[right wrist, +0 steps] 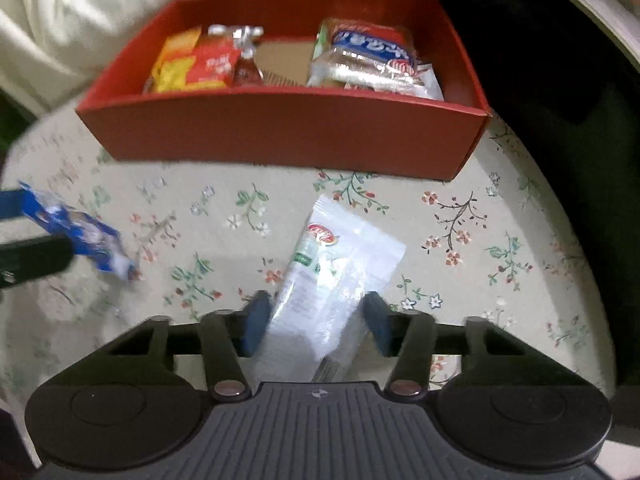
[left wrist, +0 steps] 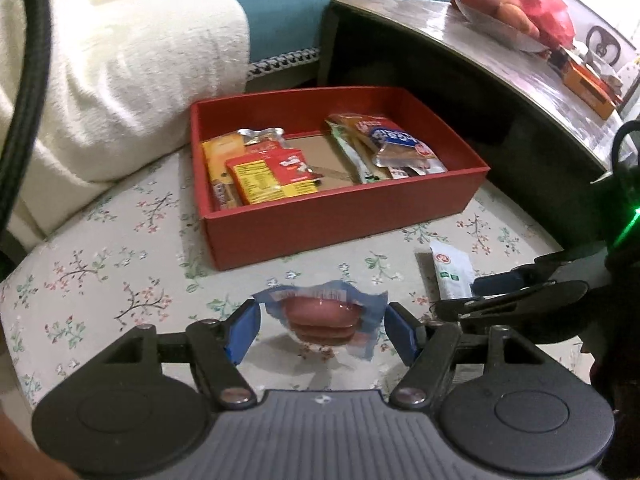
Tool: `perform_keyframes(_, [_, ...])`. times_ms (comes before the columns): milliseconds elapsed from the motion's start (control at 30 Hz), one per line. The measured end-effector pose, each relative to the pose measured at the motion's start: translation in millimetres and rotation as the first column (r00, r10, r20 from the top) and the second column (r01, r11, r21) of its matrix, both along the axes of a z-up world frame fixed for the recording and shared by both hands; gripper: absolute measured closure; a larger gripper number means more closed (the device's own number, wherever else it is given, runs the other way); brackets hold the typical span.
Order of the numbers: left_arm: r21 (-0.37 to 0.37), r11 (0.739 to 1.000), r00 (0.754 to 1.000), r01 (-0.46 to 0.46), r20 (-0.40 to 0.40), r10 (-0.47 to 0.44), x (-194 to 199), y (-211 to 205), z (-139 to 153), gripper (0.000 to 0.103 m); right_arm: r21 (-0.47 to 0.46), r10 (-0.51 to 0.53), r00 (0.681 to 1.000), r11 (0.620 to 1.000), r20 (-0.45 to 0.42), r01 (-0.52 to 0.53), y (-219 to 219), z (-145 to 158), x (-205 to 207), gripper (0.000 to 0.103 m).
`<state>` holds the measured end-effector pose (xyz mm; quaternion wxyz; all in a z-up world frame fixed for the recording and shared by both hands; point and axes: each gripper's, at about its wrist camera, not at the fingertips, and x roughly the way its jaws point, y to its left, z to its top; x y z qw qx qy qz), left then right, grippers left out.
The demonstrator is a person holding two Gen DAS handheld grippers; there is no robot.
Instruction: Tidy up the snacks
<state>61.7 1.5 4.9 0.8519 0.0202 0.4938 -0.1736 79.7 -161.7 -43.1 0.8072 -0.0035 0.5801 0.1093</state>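
A clear-and-blue sausage packet [left wrist: 320,316] sits between the blue pads of my left gripper [left wrist: 320,328], which is shut on its side edges just above the floral cloth. From the right wrist view the same packet [right wrist: 80,240] sticks out of the left gripper [right wrist: 28,232] at the left edge. My right gripper [right wrist: 316,320] is shut on a white packet [right wrist: 332,272] with a red logo that rests on the cloth. That packet [left wrist: 452,276] and the right gripper [left wrist: 476,294] also show in the left view. Behind both stands the red box [left wrist: 344,216] [right wrist: 280,128] with several snack packs inside.
The floral cloth [left wrist: 100,272] covers a round surface. A dark low table [left wrist: 460,36] with a fruit plate and a red bag [left wrist: 532,4] rises right of the box. A white blanket [left wrist: 120,80] and a teal cushion [left wrist: 280,4] lie behind on the left.
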Motion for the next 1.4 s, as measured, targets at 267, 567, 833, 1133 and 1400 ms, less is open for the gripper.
perform_keyframes(267, [-0.104,0.986,0.980,-0.127,-0.167,0.108,18.8,18.8,-20.9,0.034,0.007,0.018,0.998,1.000,0.056,-0.019,-3.5,-3.4,-1.2,0.031])
perform_keyframes(567, [-0.015,0.985,0.956,-0.170,-0.243,0.161,20.4,-14.5,-51.5,0.052,-0.011,0.074,0.996,0.997,0.050,-0.073,1.0,-21.1,-3.3,0.016])
perform_keyframes(833, [0.041,0.991,0.962,-0.125,-0.241,0.131,0.7,-21.5,-53.8,0.066,0.018,0.113,0.992,0.993,0.056,-0.114,-12.8,-17.2,-8.7,0.030])
perform_keyframes(1133, [-0.016,0.974,0.954,-0.224,-0.207,0.216,0.6,8.8,-32.5,0.076,0.121,0.097,0.994,0.987,0.053,-0.103,-15.0,-8.6,-8.8,0.034])
perform_keyframes(1400, [-0.038,0.937,0.919,-0.348,-0.213,0.332,1.8,56.2,-31.0,0.077,0.188,0.087,0.995,0.978,0.050,-0.095,-8.9,-5.5,-1.9,0.035])
